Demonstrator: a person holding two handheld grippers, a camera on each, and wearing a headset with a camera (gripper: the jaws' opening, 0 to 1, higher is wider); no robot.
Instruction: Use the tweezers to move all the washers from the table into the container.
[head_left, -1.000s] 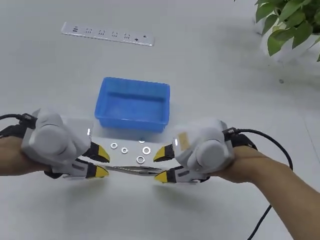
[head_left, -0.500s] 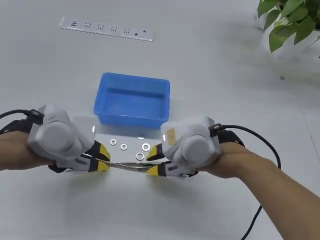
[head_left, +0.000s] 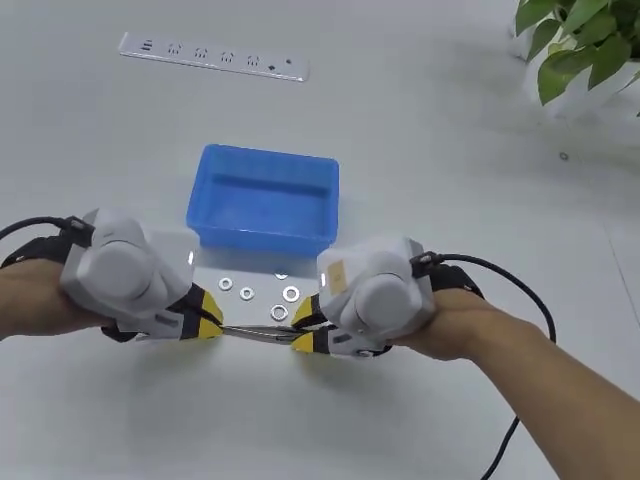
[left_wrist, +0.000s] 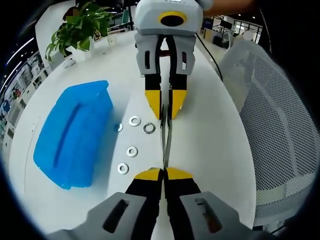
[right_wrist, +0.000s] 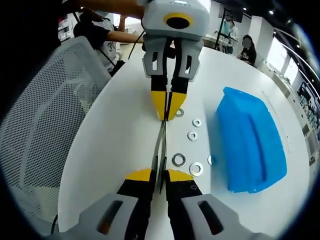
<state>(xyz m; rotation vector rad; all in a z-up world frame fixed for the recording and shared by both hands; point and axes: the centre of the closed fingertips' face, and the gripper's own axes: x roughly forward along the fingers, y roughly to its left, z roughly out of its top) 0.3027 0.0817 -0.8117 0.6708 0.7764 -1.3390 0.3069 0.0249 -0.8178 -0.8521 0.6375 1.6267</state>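
Currently my left gripper (left_wrist: 163, 174) and right gripper (right_wrist: 159, 176) face each other. Each has its jaws nearly closed, pinching one end of the tweezers (head_left: 256, 333) low over the table (head_left: 420, 150). Five washers (head_left: 290, 294) lie loose on the table between the tweezers and the blue container (head_left: 262, 240).

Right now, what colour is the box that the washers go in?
The container is bright blue; the head view shows it best.
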